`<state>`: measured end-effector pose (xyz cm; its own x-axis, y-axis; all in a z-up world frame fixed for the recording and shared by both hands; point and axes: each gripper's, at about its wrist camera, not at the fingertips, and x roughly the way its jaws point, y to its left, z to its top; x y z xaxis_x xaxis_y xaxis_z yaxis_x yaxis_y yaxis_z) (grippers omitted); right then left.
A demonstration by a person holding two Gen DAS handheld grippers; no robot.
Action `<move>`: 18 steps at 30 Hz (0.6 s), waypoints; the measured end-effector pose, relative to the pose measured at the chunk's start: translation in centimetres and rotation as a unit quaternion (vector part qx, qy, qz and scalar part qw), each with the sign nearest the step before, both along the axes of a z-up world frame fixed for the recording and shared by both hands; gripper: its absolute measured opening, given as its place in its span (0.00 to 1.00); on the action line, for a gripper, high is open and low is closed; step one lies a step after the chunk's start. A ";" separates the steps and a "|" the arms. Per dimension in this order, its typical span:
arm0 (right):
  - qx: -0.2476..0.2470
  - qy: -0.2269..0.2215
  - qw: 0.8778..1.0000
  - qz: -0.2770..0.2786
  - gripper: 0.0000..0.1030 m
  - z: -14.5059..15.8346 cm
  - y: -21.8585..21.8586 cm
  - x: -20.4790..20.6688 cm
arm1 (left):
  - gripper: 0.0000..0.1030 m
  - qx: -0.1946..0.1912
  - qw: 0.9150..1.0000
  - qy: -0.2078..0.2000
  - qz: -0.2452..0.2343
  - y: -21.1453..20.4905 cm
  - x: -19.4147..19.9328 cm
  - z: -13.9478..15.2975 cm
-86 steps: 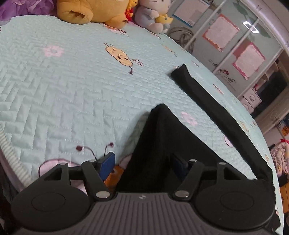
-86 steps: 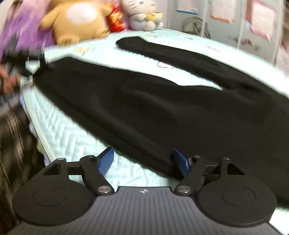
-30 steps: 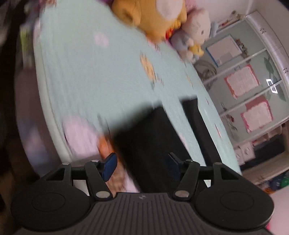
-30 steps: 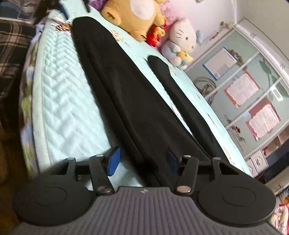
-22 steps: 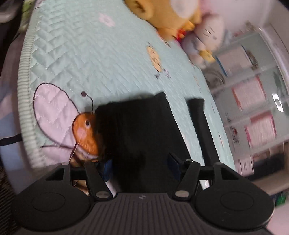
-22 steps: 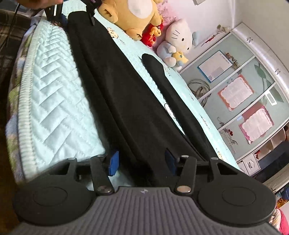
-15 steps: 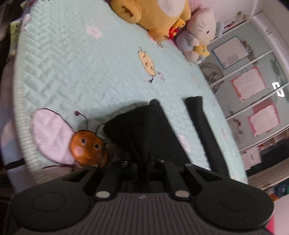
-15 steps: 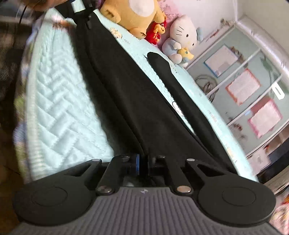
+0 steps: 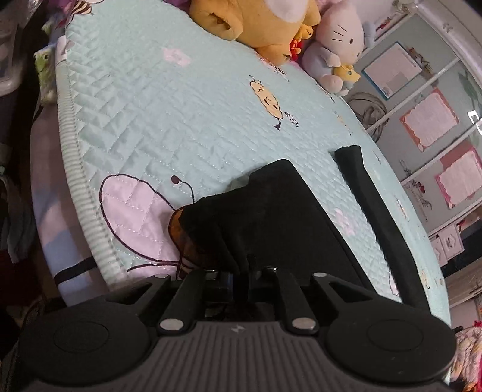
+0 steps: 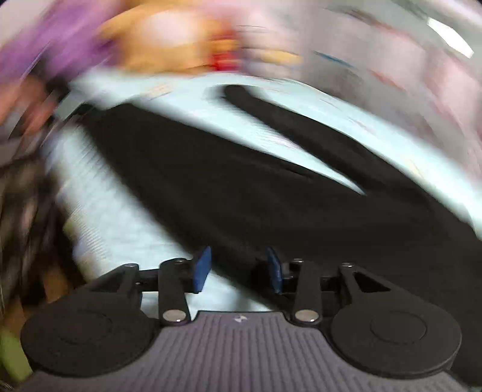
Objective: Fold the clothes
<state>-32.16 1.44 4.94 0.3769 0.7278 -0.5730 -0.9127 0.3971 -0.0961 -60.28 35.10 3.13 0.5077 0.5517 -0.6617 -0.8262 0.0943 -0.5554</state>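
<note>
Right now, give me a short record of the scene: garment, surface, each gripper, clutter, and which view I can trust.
garment: black trousers, spread on the bed, one leg end bunched up at the near edge
surface: mint quilt
left gripper: jaws nearly shut, pinching that leg end, easing open slightly
right gripper: jaws opening, pads apart, trouser edge between them but not pressed
clutter: plush toys at the far side
view quality: left wrist sharp; right wrist heavily blurred

Nothing readable from my end. The pink papers (image 9: 429,120) on the wall behind the bed are too small, and the right wrist view is pure blur.
</note>
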 end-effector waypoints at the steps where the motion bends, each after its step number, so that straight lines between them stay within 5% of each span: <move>1: 0.023 0.035 0.997 -0.058 0.42 0.7 -2.1 2.4 | 0.12 0.000 1.000 0.001 0.000 -0.2 -0.2 -0.1; 3: 0.087 0.108 0.970 -0.198 0.44 1.5 -7.7 7.4 | 0.12 -0.004 1.000 0.001 0.004 -0.5 -0.6 -0.2; 7: 0.227 0.232 0.848 -0.420 0.52 0.0 -20.3 14.4 | 0.12 -0.022 0.999 -0.001 0.028 -0.8 -0.7 0.0; 10: 0.300 0.274 0.774 -0.487 0.57 -2.3 -25.9 17.3 | 0.13 -0.022 0.999 0.019 0.039 -1.0 0.1 0.4; 13: 0.332 0.288 0.755 -0.486 0.68 -4.3 -26.4 19.8 | 0.13 -0.027 0.998 0.023 0.054 -1.0 0.4 0.6; 16: 0.364 0.302 0.736 -0.484 0.68 -6.3 -27.0 22.2 | 0.13 -0.031 0.997 0.025 0.064 -0.9 0.7 0.8; 18: 0.357 0.290 0.743 -0.486 0.64 -6.2 -26.3 23.5 | 0.09 -0.021 0.997 0.042 0.055 -0.9 1.2 1.3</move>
<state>-8.68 -24.82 -1.30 0.7634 0.4704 -0.4427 0.0332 0.6559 0.7541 -59.07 34.20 4.43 0.3878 0.5718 -0.7229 -0.8741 -0.0206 -0.4853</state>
